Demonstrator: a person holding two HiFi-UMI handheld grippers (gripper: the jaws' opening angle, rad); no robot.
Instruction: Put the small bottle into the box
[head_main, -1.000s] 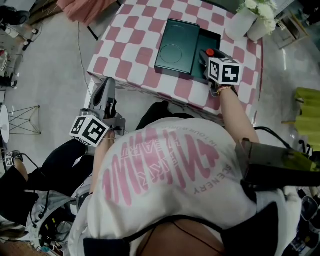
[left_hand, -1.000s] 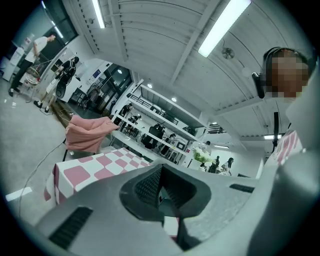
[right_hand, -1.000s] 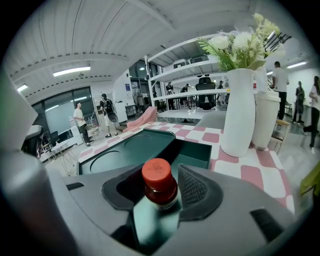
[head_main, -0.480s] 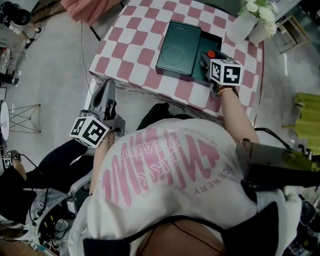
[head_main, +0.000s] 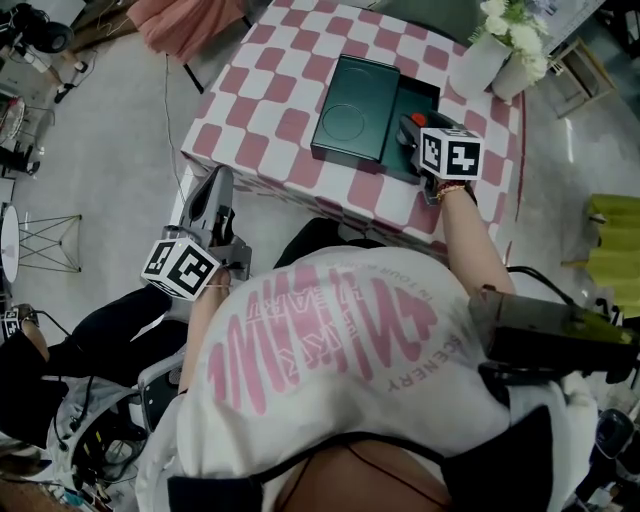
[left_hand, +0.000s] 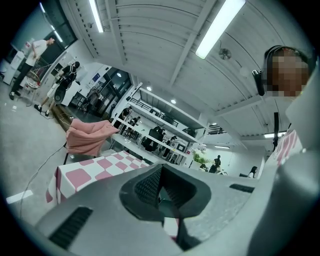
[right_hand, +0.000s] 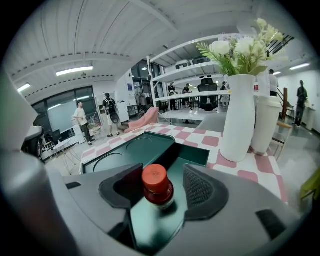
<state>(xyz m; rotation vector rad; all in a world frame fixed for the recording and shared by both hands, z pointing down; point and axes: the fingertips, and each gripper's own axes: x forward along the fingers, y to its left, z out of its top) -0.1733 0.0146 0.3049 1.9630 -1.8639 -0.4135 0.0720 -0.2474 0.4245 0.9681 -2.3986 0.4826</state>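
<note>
Surface: a table (head_main: 270, 90) under a pink-and-white checked cloth, at 12 o'clock from the person in the head view, with pale grey floor (head_main: 90, 150) around it.
Room: a big workshop hall with strip lights (left_hand: 217, 27) on a white ribbed ceiling and shelving racks (left_hand: 165, 127). A pink cloth (left_hand: 87, 137) is draped beside the table, and people (right_hand: 80, 117) stand far back.
On the table: a dark green box (head_main: 415, 100) sits toward 1 o'clock. Its flat lid (head_main: 355, 105), marked with a ring, lies at 9 o'clock of the open well. Two white vases (right_hand: 239, 117), one holding white flowers (right_hand: 240, 50), stand at 1 o'clock beyond the box.
Bottle look: the small bottle (right_hand: 157, 186) is upright, with a red screw cap. Its glossy body below the cap is mostly hidden.
Bottle place: it stands inside the box's open well, on the dark green bottom.
Bottle and right gripper (right_hand: 162, 174): the bottle is between the two jaws. It is close to the pad at 9 o'clock, whether touching I cannot tell, and a clear gap shows toward the pad at 3 o'clock.
Right gripper state: the jaws are opening and spread wide, not pinching the bottle.
Left gripper (left_hand: 160, 172): it is off the table, at 8 o'clock from the box in the head view. Its jaws are pressed together with nothing between them.
</note>
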